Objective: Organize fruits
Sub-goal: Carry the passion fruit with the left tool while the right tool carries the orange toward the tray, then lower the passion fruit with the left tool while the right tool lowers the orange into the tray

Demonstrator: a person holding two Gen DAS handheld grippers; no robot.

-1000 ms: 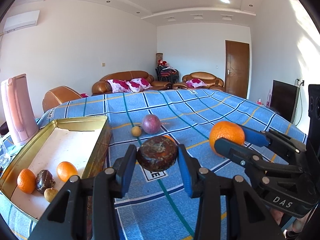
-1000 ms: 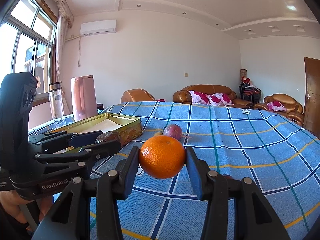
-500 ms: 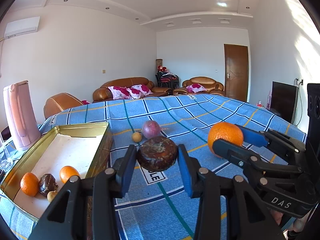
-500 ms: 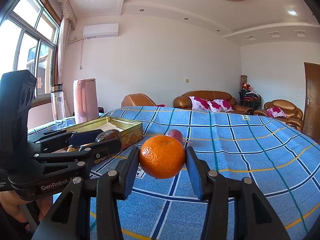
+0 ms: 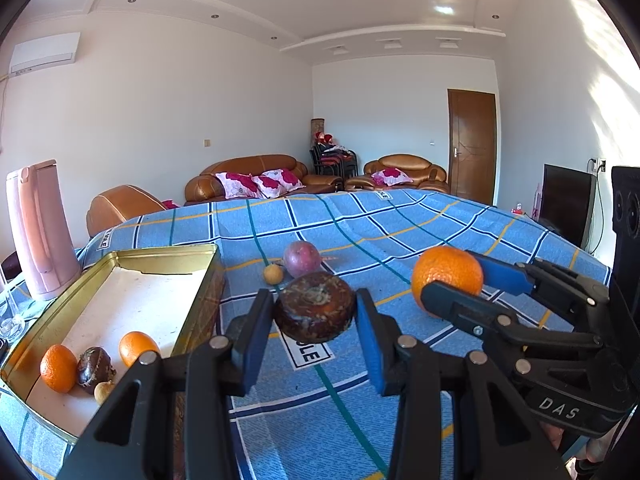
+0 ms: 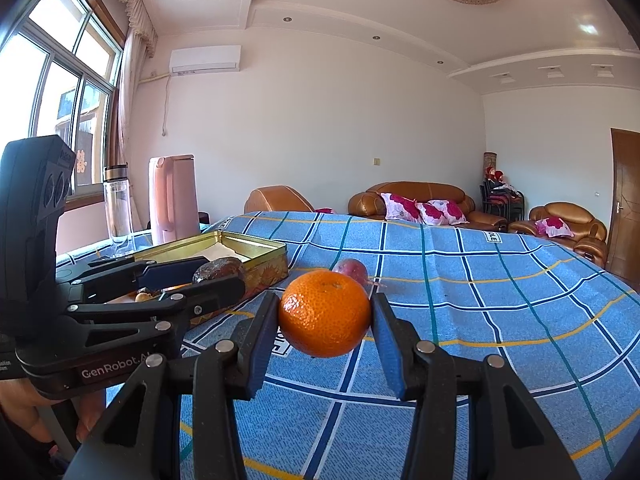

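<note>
My left gripper [image 5: 315, 314] is shut on a dark brown wrinkled fruit [image 5: 315, 306], held above the blue checked tablecloth just right of the gold tin tray [image 5: 200, 296]. My right gripper [image 6: 325, 318] is shut on an orange [image 6: 325, 314]; it also shows in the left wrist view [image 5: 447, 274], to the right of the left gripper. The tray holds two oranges [image 5: 58, 368] [image 5: 136, 347], a dark fruit [image 5: 94, 364] and a small yellow fruit [image 5: 103, 390]. A purple fruit [image 5: 302, 258] and a small yellow fruit [image 5: 273, 274] lie on the cloth beyond.
A pink kettle [image 5: 38, 228] and a clear glass bottle [image 6: 118, 214] stand at the table's left edge behind the tray. The left gripper's body [image 6: 80, 320] fills the lower left of the right wrist view. Sofas and a door are far behind.
Both grippers have risen a little and tilted, each holding its fruit; the tray and the fruits on the cloth now sit lower and farther in view. Grips unchanged.
</note>
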